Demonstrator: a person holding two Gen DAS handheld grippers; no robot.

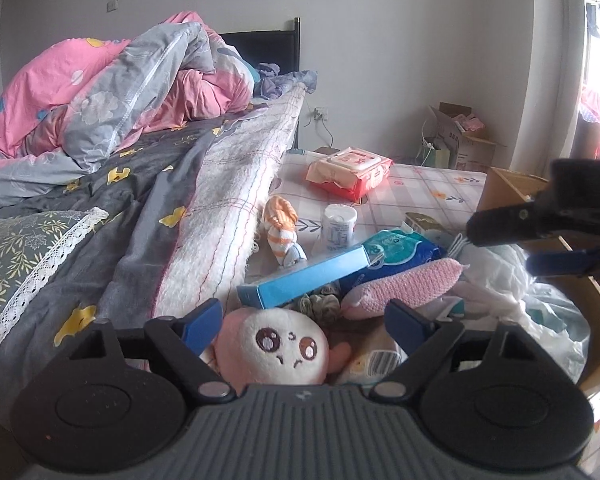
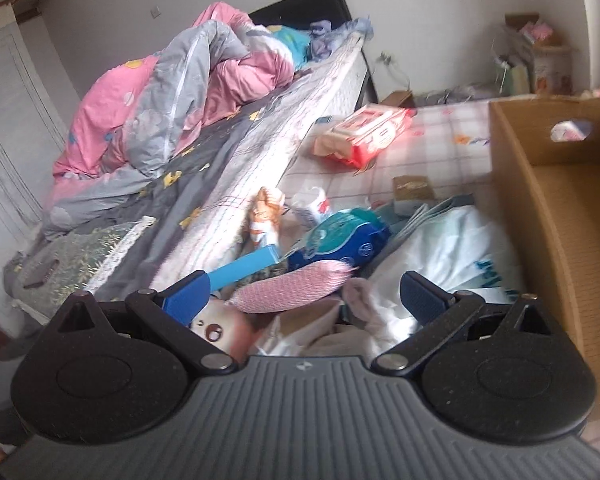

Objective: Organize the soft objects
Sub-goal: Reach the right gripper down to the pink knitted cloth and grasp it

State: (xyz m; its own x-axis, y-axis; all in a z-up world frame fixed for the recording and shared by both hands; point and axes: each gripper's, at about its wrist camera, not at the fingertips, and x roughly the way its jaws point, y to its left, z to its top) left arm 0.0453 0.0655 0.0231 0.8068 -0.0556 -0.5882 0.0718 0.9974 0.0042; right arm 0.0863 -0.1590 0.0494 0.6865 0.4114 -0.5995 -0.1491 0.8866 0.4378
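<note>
A pink-and-white plush toy (image 1: 284, 348) with a stitched face lies in the pile on the checked cloth. It sits between the fingers of my left gripper (image 1: 304, 320), which stands open: the right pad is clear of the toy. Just beyond lie a pink mesh puff (image 1: 404, 284) and an orange-striped sock (image 1: 282, 228). My right gripper (image 2: 304, 294) is open over the same pile, above the pink puff (image 2: 292, 284) and the plush toy (image 2: 216, 328). It also shows at the right edge of the left wrist view, as the right gripper (image 1: 512, 246).
A long blue box (image 1: 304, 280), a blue tissue pack (image 1: 400, 248), a white jar (image 1: 340, 224) and a red wipes pack (image 1: 352, 172) share the cloth. White crumpled fabric (image 2: 448, 252) lies beside an open cardboard box (image 2: 560, 208) on the right. The bed (image 1: 120, 180) with heaped quilts rises on the left.
</note>
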